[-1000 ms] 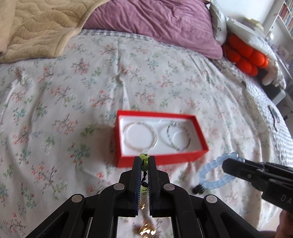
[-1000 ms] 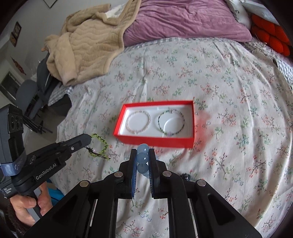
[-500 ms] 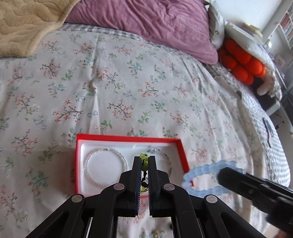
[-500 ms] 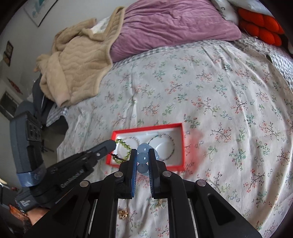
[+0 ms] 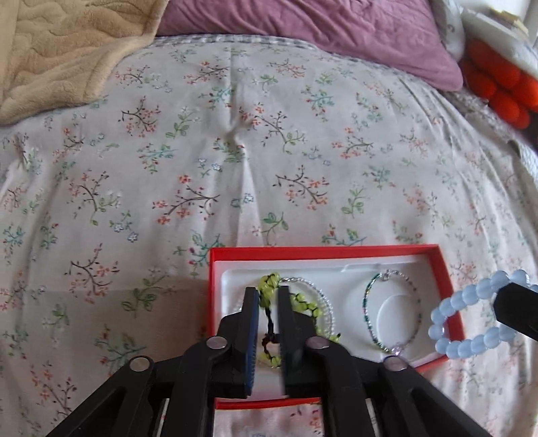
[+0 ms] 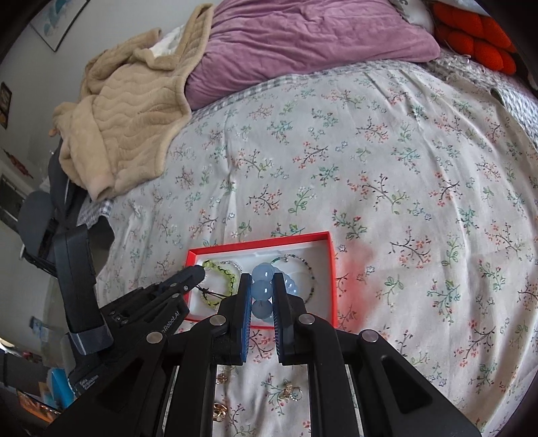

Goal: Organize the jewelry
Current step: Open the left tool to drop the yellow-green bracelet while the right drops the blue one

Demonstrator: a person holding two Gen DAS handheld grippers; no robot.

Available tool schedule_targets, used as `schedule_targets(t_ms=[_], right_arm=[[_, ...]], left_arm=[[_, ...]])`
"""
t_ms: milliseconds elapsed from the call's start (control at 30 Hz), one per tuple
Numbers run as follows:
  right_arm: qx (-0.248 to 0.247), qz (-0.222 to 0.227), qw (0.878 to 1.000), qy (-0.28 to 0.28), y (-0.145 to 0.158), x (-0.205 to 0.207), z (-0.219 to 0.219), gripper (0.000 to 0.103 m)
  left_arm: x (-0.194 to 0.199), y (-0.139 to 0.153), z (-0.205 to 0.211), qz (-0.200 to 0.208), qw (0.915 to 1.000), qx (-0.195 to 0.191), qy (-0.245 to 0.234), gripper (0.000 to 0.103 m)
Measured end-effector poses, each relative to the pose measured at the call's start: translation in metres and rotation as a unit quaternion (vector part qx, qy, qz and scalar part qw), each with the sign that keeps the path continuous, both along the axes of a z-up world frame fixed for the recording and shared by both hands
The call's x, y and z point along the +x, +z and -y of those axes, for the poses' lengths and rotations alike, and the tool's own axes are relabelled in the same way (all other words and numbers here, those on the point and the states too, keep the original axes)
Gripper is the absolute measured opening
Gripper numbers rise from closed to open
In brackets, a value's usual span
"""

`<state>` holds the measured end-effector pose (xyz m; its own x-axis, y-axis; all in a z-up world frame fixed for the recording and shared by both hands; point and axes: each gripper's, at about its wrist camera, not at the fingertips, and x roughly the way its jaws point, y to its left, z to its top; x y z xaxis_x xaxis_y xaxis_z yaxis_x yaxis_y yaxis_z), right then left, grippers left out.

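Left wrist view: a bed covered by a floral sheet (image 5: 269, 161) fills the frame, with a beige blanket (image 5: 67, 50) at upper left, a purple pillow (image 5: 319, 30) along the top and an orange plush (image 5: 497, 87) at upper right. A red box (image 5: 440, 269) with a white insert is seen at lower centre, now far nearer the lens than a second ago. The left gripper (image 5: 268, 295) is held over the box's left recess; its jaws are opening, with the green bracelet (image 5: 302, 306) between them, draped onto a clear beaded bracelet (image 5: 328, 312). A dark beaded bracelet (image 5: 370, 302) is seen in the right recess.

Right wrist view: the same bed is shown, with a framed picture (image 6: 60, 20) on the wall at upper left. "Robot.AI" can be read on the left gripper's arm at lower left. The right gripper (image 6: 263, 282) is clamped on the blue bead bracelet (image 6: 262, 289), above the box, which a second ago lay farther up the frame. Small gold pieces (image 6: 289, 393) are scattered on the sheet at the bottom.
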<state>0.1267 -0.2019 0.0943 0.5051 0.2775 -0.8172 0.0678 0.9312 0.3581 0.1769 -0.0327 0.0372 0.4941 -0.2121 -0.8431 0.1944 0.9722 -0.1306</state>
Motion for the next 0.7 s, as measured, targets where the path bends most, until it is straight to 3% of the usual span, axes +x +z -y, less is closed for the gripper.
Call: schedule_targets(t_ms=[67, 433, 700], right_arm=[[0.0, -0.003, 1.0, 0.005, -0.002, 0.003, -0.004, 0.012], [0.003, -0.007, 0.999, 0.045, -0.014, 0.012, -0.033, 0.012], [-0.045, -0.04, 0.998, 0.007, -0.045, 0.024, -0.012, 0.012]], left_arm=[[-0.002, 0.001, -0.001, 0.003, 1.0, 0.005, -0.003, 0.026], [-0.017, 0.008, -0.017, 0.018, 0.999, 0.04, -0.009, 0.041], [-0.022, 0.002, -0.021, 0.011, 0.9986, 0.049, -0.012, 0.044]])
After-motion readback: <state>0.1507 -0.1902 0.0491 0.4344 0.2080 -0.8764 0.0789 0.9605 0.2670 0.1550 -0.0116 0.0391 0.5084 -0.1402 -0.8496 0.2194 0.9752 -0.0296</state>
